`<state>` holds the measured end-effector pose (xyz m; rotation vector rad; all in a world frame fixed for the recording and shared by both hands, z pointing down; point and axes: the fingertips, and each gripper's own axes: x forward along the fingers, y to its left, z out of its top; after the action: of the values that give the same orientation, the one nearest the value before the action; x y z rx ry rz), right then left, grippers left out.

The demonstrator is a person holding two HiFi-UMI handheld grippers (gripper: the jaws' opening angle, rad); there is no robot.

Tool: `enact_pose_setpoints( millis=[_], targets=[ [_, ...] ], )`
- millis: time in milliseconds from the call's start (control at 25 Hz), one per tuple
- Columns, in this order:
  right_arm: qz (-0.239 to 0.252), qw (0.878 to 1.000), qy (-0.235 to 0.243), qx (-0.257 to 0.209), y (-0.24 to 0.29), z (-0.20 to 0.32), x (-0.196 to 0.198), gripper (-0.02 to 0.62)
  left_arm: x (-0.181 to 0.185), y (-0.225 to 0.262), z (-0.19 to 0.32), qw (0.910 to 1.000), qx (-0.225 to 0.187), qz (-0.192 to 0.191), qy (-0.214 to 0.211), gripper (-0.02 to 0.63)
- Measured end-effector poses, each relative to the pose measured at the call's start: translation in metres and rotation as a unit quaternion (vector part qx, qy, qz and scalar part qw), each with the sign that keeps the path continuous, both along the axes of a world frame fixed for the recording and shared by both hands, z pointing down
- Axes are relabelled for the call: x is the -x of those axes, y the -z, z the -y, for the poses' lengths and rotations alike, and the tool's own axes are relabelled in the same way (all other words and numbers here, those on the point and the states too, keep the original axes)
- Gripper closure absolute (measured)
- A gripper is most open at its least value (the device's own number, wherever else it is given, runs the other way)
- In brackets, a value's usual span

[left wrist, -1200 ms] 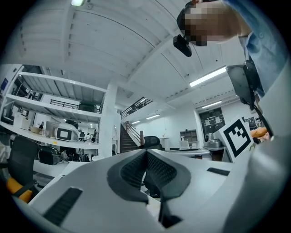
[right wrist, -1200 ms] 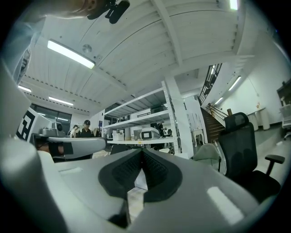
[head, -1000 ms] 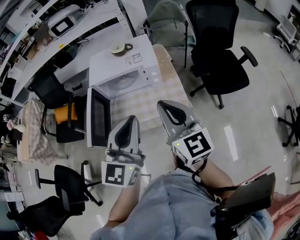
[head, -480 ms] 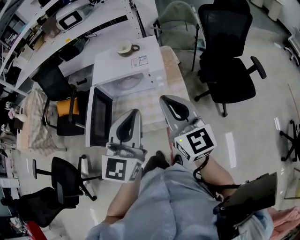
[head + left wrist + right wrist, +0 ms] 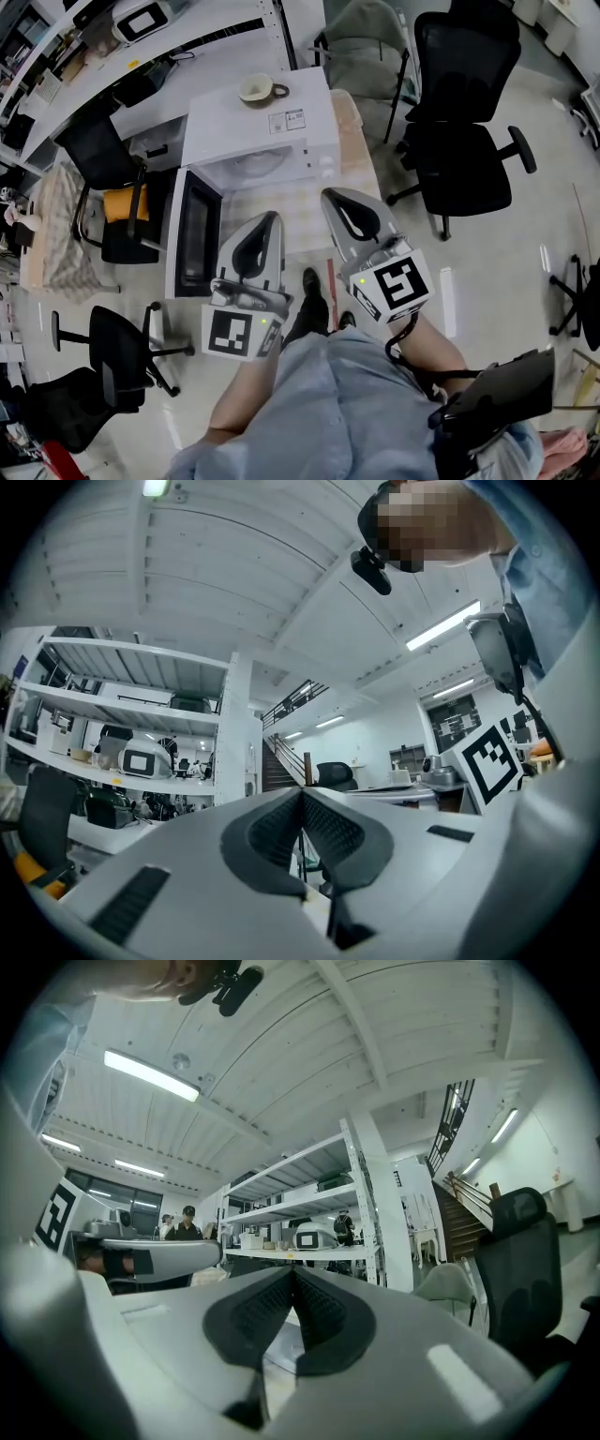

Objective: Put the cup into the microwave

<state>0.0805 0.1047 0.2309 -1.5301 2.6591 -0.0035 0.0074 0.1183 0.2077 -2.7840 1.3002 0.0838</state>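
Cup upright on the roof of the white microwave, toward the back edge, handle pointing right. Not inside the oven yet. Microwave door swung wide open to the left, cavity in plain sight with a round plate on its floor. Microwave parked on a small bench with a checked cloth showing to the right and in front.

Left hand-held gripper low in the head view, nose aimed toward the open cavity but short of it, marker cube back toward the body. From its own camera, left hand-held gripper with jaws pressed together, ribbed pads meeting at the tip. Right hand-held gripper just beside it, over the front of the checked cloth. Same story in its own view, right hand-held gripper squeezed closed, pads against each other. Both well apart from the cup.

Black office chair off to the right of the bench, grey chair behind it, another black chair on the left with something orange on the seat. Dark shoe on the floor between the two grippers
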Motion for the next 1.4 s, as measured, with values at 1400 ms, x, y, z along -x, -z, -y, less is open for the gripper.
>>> enact_pose_setpoints(
  millis=[1400],
  targets=[
    [-0.053,0.997,-0.037,0.030,-0.002,0.209,0.054,0.594,0.065,-0.013,0.217,0.9963,0.028,-0.075,-0.032,0.601]
  ],
)
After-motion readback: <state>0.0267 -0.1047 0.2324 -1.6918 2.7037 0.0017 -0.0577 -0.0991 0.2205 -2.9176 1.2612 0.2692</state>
